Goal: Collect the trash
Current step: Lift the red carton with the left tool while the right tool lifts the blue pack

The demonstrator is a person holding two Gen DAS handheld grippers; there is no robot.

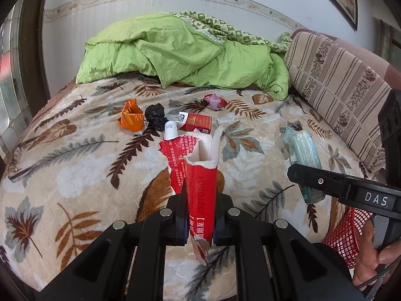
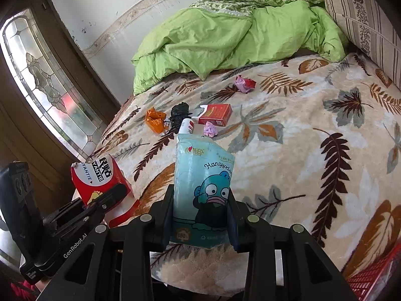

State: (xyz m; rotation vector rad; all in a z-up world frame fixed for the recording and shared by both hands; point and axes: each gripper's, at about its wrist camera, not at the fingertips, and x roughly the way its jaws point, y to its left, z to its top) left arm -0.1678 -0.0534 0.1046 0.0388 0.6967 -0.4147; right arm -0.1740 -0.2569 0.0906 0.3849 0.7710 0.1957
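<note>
both grippers loaded, more trash left on the bed

left gripper clamped tight on a torn red box, flattened, poking up and forward from between the jaws, ragged white inside showing at the top. same box visible from the right wrist view too, off to the left with white lettering on it.

right gripper closed on a light blue tissue pack with a cartoon fish face, held upright, pads pressing both sides. from the left wrist view, that pack hanging off to the right above the blanket.

rest of the trash scattered mid-bed on the leaf-print blanket: crumpled orange wrapper, black wad just beside it, small white bottle, red cigarette pack with its lid flipped open, pink and red crumpled wrapper farther back, small purple wad near the bottle.

red mesh basket at the lower right edge, next to a hand gripping the right handle. green duvet bunched at the head of the bed, striped cushion along the right.
</note>
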